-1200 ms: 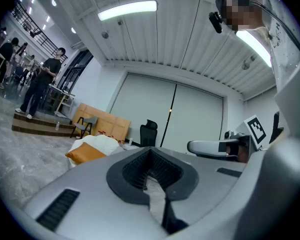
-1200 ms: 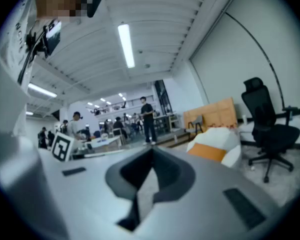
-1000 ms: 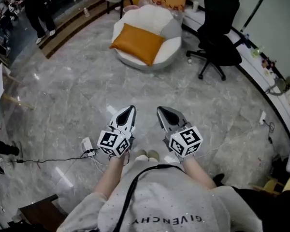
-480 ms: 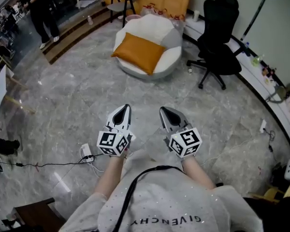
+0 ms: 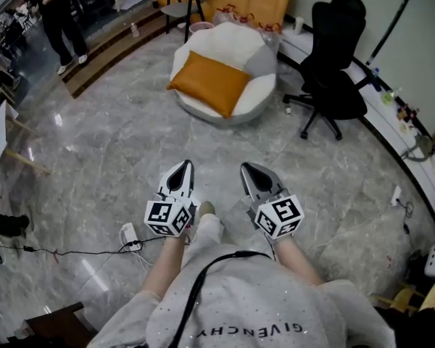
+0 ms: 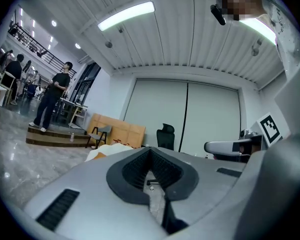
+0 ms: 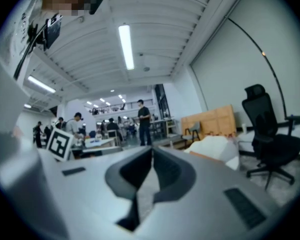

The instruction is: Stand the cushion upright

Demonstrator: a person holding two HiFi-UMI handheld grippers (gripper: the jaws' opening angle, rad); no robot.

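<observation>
Grey marble floor (image 5: pixel 109 143) lay between us and the round white seat (image 5: pixel 259 85), where the orange cushion (image 5: pixel 207 83) lay flat. Our left gripper (image 5: pixel 182 167) and right gripper (image 5: pixel 249 170) were closed and empty, well apart from it. We judged nothing done yet.

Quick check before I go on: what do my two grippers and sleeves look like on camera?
Left gripper and right gripper: pointed silver-grey shells, dark ribbed fingers. Each carries a white cube with black square markers. Sleeves pale grey, speckled.
</observation>
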